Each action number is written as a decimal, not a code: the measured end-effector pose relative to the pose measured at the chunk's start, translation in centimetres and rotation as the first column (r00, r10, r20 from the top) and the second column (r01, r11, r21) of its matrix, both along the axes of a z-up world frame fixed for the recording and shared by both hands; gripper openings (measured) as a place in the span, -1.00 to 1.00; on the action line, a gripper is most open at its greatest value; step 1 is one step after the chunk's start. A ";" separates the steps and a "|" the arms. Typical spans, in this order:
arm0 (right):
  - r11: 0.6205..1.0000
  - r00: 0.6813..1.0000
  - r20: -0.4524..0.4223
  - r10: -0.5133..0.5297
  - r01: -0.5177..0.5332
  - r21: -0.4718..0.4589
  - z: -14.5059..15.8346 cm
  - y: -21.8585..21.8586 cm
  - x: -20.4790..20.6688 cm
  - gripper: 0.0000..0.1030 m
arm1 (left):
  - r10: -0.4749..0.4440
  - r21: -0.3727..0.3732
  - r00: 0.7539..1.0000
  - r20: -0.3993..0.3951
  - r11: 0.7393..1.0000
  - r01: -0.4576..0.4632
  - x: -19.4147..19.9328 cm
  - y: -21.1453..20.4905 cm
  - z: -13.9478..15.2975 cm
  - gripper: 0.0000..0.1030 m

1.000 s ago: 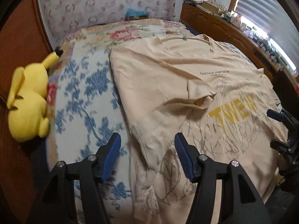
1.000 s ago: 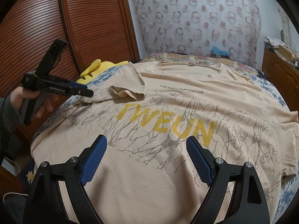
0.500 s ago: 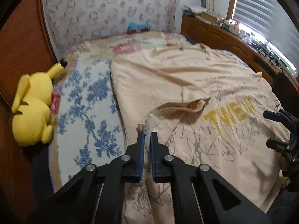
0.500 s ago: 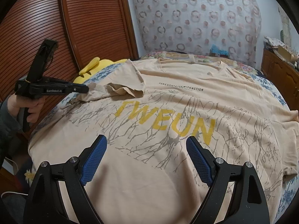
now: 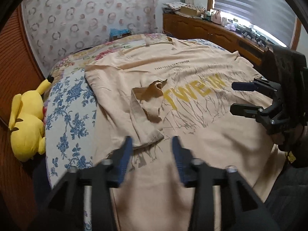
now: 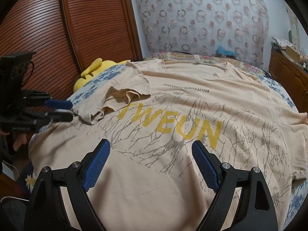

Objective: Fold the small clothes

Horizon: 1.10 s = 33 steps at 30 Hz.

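Note:
A beige T-shirt (image 6: 173, 100) with yellow "TWEUN" letters and grey branch print lies flat, front up, on the bed; it also shows in the left wrist view (image 5: 192, 100). Its left sleeve (image 5: 148, 115) is folded inward over the chest and lies crumpled; the same sleeve shows in the right wrist view (image 6: 119, 100). My left gripper (image 5: 152, 148) is open and empty, just short of the sleeve's hem, and shows from the side in the right wrist view (image 6: 65, 109). My right gripper (image 6: 151, 154) is open and empty above the shirt's lower front, and shows in the left wrist view (image 5: 242, 96).
The bed has a blue floral cover (image 5: 71, 111). A yellow plush toy (image 5: 27, 123) lies at its left edge by a wooden louvred door (image 6: 77, 28). A wooden sideboard (image 5: 211, 32) with small items stands along the right under the window.
My left gripper, shut on the sleeve's edge half a second ago, has carried it inward over the chest, opened and let go. The right gripper has stayed put and open.

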State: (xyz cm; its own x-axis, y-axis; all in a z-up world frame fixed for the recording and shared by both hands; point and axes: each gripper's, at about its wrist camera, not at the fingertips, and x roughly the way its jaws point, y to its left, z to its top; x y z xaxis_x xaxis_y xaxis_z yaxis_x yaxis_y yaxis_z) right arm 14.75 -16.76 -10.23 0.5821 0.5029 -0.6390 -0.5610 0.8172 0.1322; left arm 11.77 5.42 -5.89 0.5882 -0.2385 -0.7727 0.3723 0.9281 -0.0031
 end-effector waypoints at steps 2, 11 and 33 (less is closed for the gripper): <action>1.000 1.000 0.001 0.000 0.000 0.000 0.0 0.0 0.0 0.72 | 0.008 -0.011 1.000 0.006 1.000 -0.008 0.0 0.2 0.1 -0.13; 1.000 1.000 -0.025 0.010 -0.010 0.005 0.0 -0.2 0.3 0.72 | 0.154 0.025 0.988 0.010 0.988 -0.154 2.2 3.4 -1.9 -0.04; 0.989 0.986 -0.128 0.111 -0.123 -0.086 1.3 7.6 11.2 0.14 | 0.255 -0.052 0.967 -0.019 0.966 -0.255 3.5 6.4 -4.5 0.24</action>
State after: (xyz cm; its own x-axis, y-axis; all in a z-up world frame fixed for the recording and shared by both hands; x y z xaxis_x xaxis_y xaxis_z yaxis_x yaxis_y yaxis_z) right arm 25.93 -9.13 -8.96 0.4374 0.4976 -0.7491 -0.6377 0.7590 0.1318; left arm 15.27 11.82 -10.42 0.6259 -0.1227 -0.7702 0.1231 0.9907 -0.0578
